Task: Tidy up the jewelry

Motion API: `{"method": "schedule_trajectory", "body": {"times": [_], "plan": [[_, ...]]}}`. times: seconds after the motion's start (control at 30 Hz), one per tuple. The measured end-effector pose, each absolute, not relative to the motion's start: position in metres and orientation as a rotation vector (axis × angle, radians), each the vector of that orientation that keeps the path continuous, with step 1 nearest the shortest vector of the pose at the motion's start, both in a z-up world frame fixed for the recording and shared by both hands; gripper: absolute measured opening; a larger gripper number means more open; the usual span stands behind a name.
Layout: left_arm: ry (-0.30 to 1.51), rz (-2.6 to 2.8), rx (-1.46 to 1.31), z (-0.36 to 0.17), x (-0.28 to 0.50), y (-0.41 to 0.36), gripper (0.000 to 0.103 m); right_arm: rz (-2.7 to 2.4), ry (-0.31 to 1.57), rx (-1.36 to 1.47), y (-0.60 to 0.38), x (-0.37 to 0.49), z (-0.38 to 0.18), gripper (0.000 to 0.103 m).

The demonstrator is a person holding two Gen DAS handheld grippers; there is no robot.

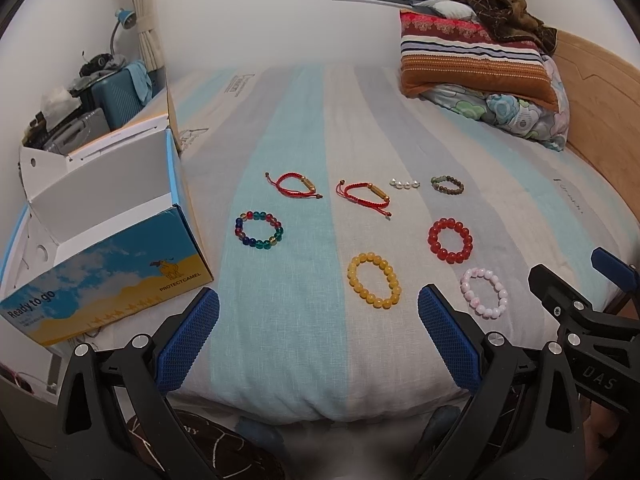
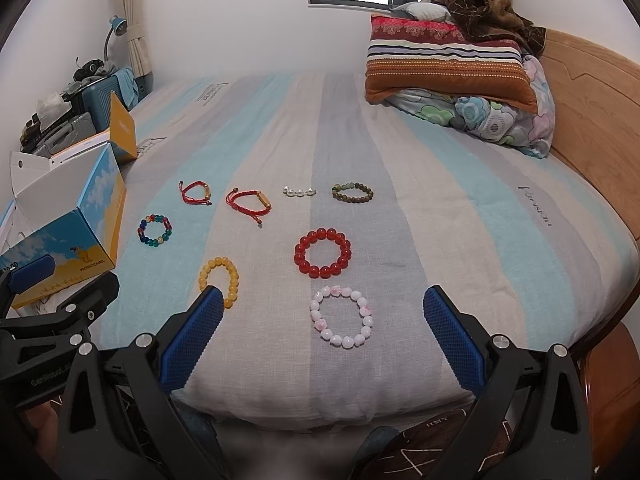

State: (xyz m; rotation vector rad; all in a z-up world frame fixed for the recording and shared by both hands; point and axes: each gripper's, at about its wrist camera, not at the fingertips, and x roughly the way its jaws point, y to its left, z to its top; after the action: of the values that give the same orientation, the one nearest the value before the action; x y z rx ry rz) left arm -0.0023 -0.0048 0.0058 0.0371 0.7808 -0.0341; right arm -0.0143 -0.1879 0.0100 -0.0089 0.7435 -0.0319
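Both your jaws are gaping wide, holding nothing: your left gripper (image 1: 318,336) is hovering behind the yellow bead bracelet (image 1: 374,281), your right gripper (image 2: 322,338) framing the pink-white bead bracelet (image 2: 341,317).

Striped bed (image 1: 304,128) carries eight bracelets (image 1: 372,286), an open box (image 1: 112,264), stacked pillows (image 1: 472,64).

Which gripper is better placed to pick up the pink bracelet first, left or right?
Right. The pink bracelet lies straight ahead of the open right gripper, while it sits off to the side of the left gripper.
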Motion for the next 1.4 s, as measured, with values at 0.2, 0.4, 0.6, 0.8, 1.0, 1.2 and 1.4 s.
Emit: {"method": "schedule_trajectory", "body": {"times": [0.2,0.4,0.6,0.8,1.0,1.2,1.4], "plan": [[0.779,-0.033,0.038,0.0060,-0.0029,-0.0055,0.098,-0.031,0.739,-0.007,-0.1889,-0.0151,0.0104,0.096],[0.776,-0.036,0.041,0.0068,-0.0039,-0.0076,0.098,-0.030,0.739,-0.009,-0.1884,-0.0153,0.0111,0.096],[0.775,-0.038,0.040,0.0073,-0.0042,-0.0081,0.098,-0.030,0.739,-0.008,-0.1886,-0.0157,0.0101,0.096],[0.769,-0.034,0.039,0.0080,-0.0052,-0.0078,0.098,-0.030,0.738,-0.009,-0.1886,-0.0160,0.0101,0.096],[0.767,-0.032,0.040,0.0077,-0.0064,-0.0081,0.098,-0.029,0.737,-0.010,-0.1889,-0.0165,0.0108,0.096],[0.767,-0.033,0.041,0.0078,-0.0067,-0.0077,0.098,-0.030,0.738,-0.009,-0.1892,-0.0169,0.0112,0.096],[0.767,-0.032,0.040,0.0083,-0.0071,-0.0075,0.098,-0.030,0.737,-0.009,-0.1892,-0.0168,0.0114,0.096]]}}
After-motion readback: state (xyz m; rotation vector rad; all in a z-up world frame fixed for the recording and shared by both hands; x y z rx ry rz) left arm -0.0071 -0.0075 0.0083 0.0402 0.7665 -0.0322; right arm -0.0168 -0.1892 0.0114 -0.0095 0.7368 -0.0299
